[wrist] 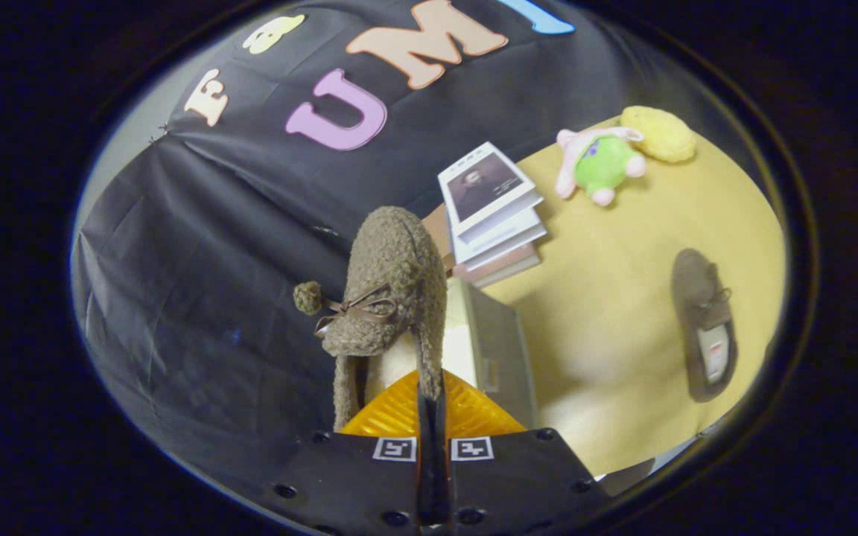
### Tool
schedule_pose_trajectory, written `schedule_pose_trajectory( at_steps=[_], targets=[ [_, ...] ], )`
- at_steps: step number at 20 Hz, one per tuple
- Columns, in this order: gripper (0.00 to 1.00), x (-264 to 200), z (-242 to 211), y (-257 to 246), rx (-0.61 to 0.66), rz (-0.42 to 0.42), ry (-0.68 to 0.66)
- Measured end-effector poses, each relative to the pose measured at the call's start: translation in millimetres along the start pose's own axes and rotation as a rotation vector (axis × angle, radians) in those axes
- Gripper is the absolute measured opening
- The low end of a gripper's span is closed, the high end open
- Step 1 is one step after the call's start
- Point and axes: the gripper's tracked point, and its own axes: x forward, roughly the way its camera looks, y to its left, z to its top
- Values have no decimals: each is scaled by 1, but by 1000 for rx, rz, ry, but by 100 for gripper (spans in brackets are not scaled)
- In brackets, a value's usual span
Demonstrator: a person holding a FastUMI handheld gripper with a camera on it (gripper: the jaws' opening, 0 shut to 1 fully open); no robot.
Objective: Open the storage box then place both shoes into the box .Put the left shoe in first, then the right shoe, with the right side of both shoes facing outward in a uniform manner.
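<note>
Fuzzy, olive-brown fabric covers the shoe (392, 290) held up by the tool (431, 417), whose fingers are pressed together on the thin rim of the shoe's opening. This shoe stands on end, its long axis running away from the fingers, rounded toe farthest off against the black wall; a brown ribbon bow and a small pompom (307, 297) sit on its upper. Just right of it, below, is the grey storage box (500, 350). Beyond the box lies a stack of books (492, 216). Farther right on the yellow tabletop (623, 313) are a pink and green plush toy (600, 164) and a yellow fluffy thing (658, 134). The second shoe (704, 324) lies flat, well apart from the box, long axis running roughly toward the tool, opening up.
</note>
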Motion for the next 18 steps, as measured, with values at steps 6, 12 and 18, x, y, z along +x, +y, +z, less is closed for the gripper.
schedule_pose_trajectory(
  at_steps=[6, 12, 18],
  targets=[
    [3, 70, -63, 9, 8, -72, 165],
    [3, 124, -89, -10, -47, -219, 210],
    [3, 148, -107, -37, -144, -380, 253]
  ],
)
